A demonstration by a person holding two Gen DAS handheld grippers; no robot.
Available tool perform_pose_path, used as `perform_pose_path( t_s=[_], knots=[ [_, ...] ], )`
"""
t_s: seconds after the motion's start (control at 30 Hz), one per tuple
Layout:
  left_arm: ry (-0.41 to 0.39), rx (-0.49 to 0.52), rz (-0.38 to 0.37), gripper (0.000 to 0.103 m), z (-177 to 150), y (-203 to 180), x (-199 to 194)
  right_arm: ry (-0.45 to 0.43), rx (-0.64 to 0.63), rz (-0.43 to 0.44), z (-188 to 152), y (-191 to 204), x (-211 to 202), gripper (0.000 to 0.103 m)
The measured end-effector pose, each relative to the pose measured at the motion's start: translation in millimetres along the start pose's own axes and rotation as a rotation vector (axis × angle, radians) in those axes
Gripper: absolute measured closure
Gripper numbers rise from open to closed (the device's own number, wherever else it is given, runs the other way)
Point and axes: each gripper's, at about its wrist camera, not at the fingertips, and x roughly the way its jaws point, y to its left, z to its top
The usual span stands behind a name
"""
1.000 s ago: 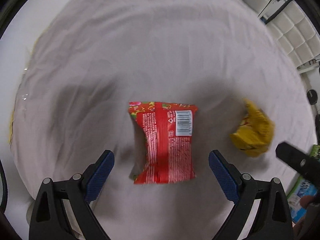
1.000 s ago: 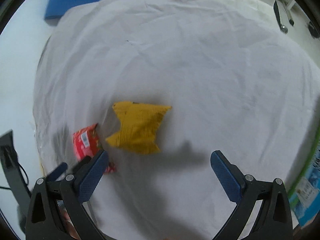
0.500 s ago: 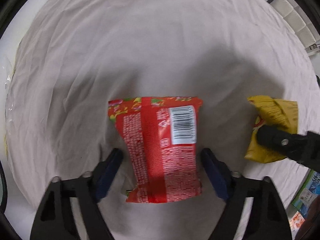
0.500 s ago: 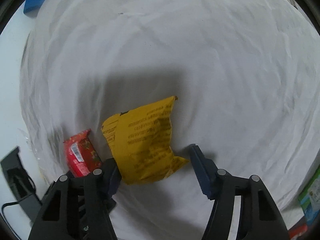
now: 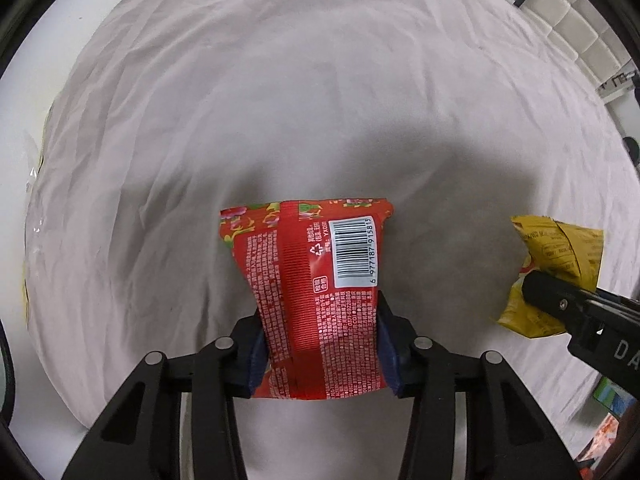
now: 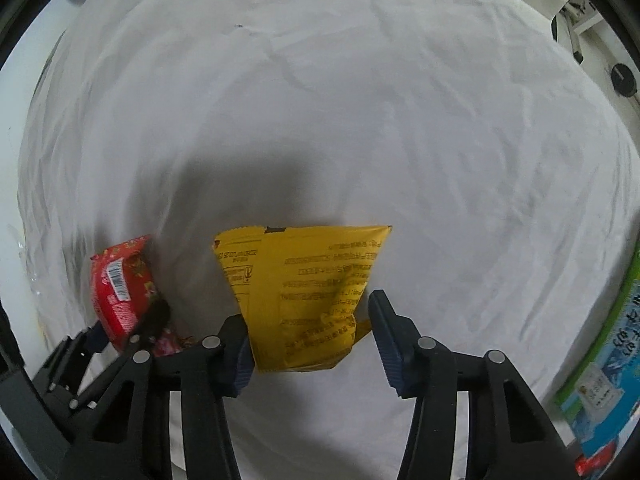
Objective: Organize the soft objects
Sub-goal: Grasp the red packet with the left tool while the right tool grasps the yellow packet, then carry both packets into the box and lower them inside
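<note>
1. Left wrist view: the red snack packet (image 5: 316,300) is seen pinched at its lower half by the left tool (image 5: 322,354), both blue pads being pressed against the packet's sides; its barcode is turned towards the camera.
2. The packet is held over a bench covered by a wrinkled white cloth (image 5: 280,100).
3. Farther right in that view, the yellow snack packet (image 5: 560,256) is seen beside the black body of the other tool.
4. Right wrist view: the red packet (image 6: 120,288) is seen at the left.
5. The yellow packet (image 6: 304,296) is seen between the pads of the right tool (image 6: 312,348); the left pad is touched by it, while a small gap is left at the right pad, so the tool is only partly closed.
6. A green and blue package (image 6: 608,340) is seen at the right edge.
</note>
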Motion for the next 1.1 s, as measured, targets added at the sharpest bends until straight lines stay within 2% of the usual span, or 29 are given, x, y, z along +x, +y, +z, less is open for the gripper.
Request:
perform_pose_path(
  t_s=[0.23, 0.4, 0.53, 0.6, 0.63, 0.67, 0.77, 0.9, 1.1],
  knots=[
    [-0.069, 0.031, -0.015, 0.061, -29, -20, -36, -0.045, -0.023, -0.028, -30, -11, -19, 0.053],
    [-0.121, 0.074, -0.038, 0.061, -65, -33, -70, -0.091, -0.029, -0.013, -64, -24, -45, 0.054],
    [-0.157, 0.095, -0.074, 0.061, -74, -34, -100, -0.132, -0.032, 0.012, -88, -39, -66, 0.054],
    [-0.17, 0.111, -0.098, 0.061, -66, -35, -115, -0.156, -0.029, 0.032, -93, -66, -93, 0.054],
    [-0.183, 0.125, -0.109, 0.061, -72, -40, -126, -0.165, -0.027, 0.039, -94, -66, -100, 0.054],
    [-0.193, 0.138, -0.118, 0.061, -64, -37, -132, -0.174, -0.025, 0.047, -98, -69, -107, 0.055],
    [-0.233, 0.198, -0.15, 0.061, -79, -64, -164, -0.207, -0.016, 0.078, -120, -102, -130, 0.055],
    [-0.275, 0.277, -0.201, 0.061, -83, -96, -192, -0.257, 0.015, 0.118, -156, -154, -173, 0.055],
    [-0.319, 0.416, -0.265, 0.061, -107, -163, -235, -0.33, 0.099, 0.138, -193, -225, -218, 0.055]
  ],
)
